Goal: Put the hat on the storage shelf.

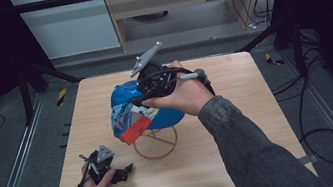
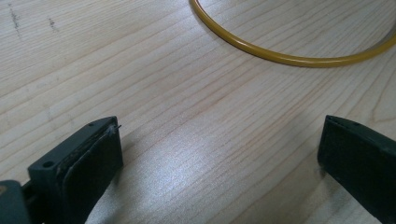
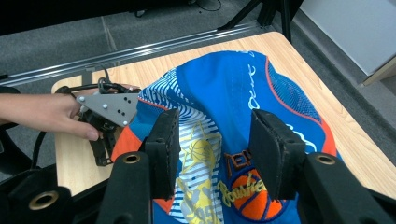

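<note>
A blue cap [image 1: 130, 114] with orange brim and printed front rests on a yellow wire stand [image 1: 156, 146] at the table's middle. My right gripper [image 1: 144, 98] hovers at the cap's top. In the right gripper view it [image 3: 215, 140] is open, its jaws apart over the cap's crown [image 3: 280, 84], and I cannot tell whether the pads touch the fabric. My left gripper [image 1: 125, 171] lies low near the table's front left, open [image 2: 219, 158], with bare wood between its jaws. The stand's yellow base ring [image 2: 280, 57] curves just ahead of it.
The wooden table [image 1: 240, 127] has bare surface to the right and front. The left hand and its gripper [image 3: 105, 135] appear beyond the cap in the right gripper view. Dark frame legs and cables stand on the floor around the table.
</note>
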`<state>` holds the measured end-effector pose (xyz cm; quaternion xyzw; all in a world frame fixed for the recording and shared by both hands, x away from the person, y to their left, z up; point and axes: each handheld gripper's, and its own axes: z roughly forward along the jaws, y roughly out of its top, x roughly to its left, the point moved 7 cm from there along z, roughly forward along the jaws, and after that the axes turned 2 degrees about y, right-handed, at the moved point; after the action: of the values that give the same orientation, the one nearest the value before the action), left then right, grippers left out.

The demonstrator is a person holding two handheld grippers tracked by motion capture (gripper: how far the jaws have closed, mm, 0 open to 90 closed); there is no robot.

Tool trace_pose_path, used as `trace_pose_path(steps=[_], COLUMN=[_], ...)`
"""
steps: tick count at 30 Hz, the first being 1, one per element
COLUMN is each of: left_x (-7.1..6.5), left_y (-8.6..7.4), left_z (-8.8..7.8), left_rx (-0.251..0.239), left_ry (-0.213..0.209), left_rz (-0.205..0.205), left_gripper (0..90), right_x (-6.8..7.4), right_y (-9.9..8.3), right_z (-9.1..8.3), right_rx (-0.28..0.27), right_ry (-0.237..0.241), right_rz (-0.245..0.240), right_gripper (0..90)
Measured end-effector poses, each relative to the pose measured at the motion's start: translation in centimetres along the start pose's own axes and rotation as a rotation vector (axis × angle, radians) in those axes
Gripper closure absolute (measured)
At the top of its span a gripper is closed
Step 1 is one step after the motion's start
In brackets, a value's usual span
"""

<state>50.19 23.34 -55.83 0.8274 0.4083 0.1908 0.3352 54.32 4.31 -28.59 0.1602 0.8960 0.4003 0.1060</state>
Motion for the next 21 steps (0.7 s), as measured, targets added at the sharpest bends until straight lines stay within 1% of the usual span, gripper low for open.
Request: trace_pose_path(steps=[8, 10, 11, 16, 21], left_x=[0.0, 0.0, 0.0, 0.0, 0.0], left_y=[0.0, 0.0, 0.0, 0.0, 0.0], left_z=[0.0, 0.0, 0.0, 0.0, 0.0], left_rx=[0.000, 0.000, 0.000, 0.000, 0.001], left_ry=[0.001, 0.000, 0.000, 0.000, 0.000], left_rz=[0.000, 0.001, 0.000, 0.001, 0.001], left_gripper=[0.0, 0.0, 0.0, 0.0, 0.0], right_x=[0.0, -0.1, 0.0, -0.1, -0.5], right_y=[-0.4, -0.6, -0.8, -1.5, -2.3], right_z=[-0.6, -0.8, -1.0, -1.4, -1.9], right_rx=[-0.010, -0.011, -0.009, -0.002, 0.000], right_ry=[-0.004, -0.002, -0.005, -0.012, -0.021], right_rz=[0.008, 0.003, 0.010, 0.014, 0.026], right_gripper=[52.7, 52.5, 52.4, 52.0, 51.6])
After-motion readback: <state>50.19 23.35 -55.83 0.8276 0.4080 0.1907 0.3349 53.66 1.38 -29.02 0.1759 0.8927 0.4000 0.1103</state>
